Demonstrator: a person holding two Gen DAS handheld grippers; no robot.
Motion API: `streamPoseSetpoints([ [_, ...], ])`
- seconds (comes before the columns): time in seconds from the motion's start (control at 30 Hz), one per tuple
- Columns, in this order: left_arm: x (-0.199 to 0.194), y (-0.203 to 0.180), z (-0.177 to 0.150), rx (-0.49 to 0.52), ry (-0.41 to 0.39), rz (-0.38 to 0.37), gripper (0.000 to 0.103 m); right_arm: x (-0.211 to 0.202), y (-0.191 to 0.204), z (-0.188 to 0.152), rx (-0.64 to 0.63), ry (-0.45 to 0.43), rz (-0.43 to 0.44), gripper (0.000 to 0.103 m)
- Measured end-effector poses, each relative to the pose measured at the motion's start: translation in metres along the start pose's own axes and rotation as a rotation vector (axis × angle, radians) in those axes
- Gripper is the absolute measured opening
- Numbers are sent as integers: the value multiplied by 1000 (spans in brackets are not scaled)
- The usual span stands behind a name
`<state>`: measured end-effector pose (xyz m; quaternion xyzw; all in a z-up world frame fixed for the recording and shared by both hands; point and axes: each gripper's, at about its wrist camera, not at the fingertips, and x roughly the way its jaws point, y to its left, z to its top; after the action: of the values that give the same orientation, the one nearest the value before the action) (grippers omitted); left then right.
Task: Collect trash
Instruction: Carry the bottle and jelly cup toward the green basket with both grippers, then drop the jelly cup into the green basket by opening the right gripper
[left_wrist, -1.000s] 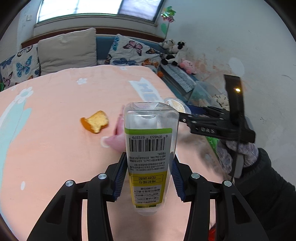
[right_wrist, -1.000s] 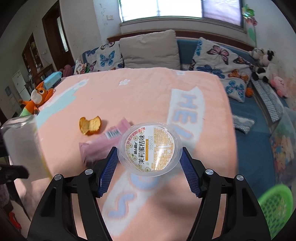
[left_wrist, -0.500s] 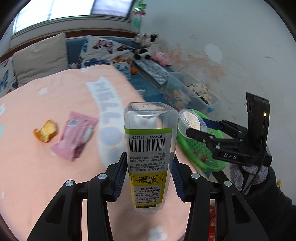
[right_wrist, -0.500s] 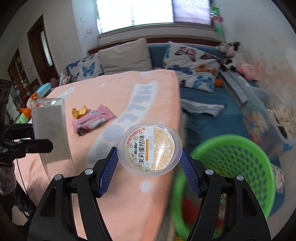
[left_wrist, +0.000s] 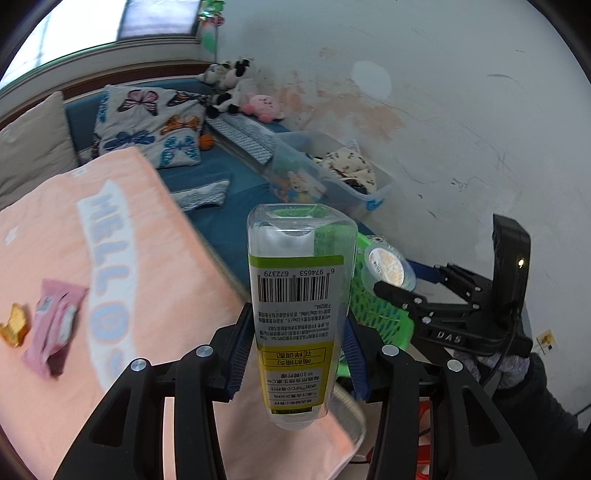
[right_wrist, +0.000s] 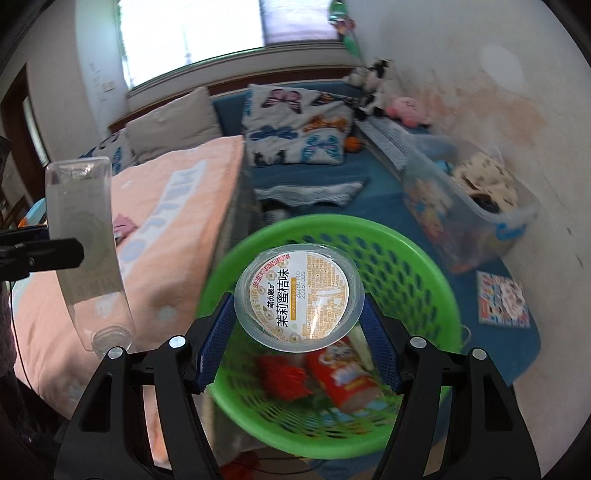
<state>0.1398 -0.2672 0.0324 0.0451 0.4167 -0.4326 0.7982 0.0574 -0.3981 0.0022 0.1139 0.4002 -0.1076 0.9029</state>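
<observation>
My left gripper (left_wrist: 295, 354) is shut on a clear plastic bottle (left_wrist: 297, 295) with a yellow-green label, held upside down at the bed's edge; the bottle also shows in the right wrist view (right_wrist: 86, 251). My right gripper (right_wrist: 297, 332) is shut on a clear plastic cup with a printed lid (right_wrist: 299, 297), held over the green basket (right_wrist: 417, 266). In the left wrist view the cup (left_wrist: 388, 266) hangs above the basket (left_wrist: 373, 310). The basket holds a red can (right_wrist: 345, 376) and other trash. A pink wrapper (left_wrist: 53, 325) and an orange peel (left_wrist: 14, 326) lie on the bed.
The bed has a peach blanket (left_wrist: 122, 236) with "HELLO" on it. A blue mat (right_wrist: 325, 170) covers the floor beyond the basket. A clear storage bin (right_wrist: 476, 206) stands by the stained wall. Butterfly pillows (left_wrist: 147, 125) and plush toys (left_wrist: 236, 88) lie at the back.
Both grippers have swung right, off the bed toward the wall. The cup now hangs directly over the green basket. The bottle has come to the bed's edge beside the basket.
</observation>
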Motion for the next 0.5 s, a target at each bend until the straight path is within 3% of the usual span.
streamPoseSetpoints([
  [0.5, 54, -37, 29, 42, 26, -15, 44, 7, -52, -21, 120, 22, -72, 70],
])
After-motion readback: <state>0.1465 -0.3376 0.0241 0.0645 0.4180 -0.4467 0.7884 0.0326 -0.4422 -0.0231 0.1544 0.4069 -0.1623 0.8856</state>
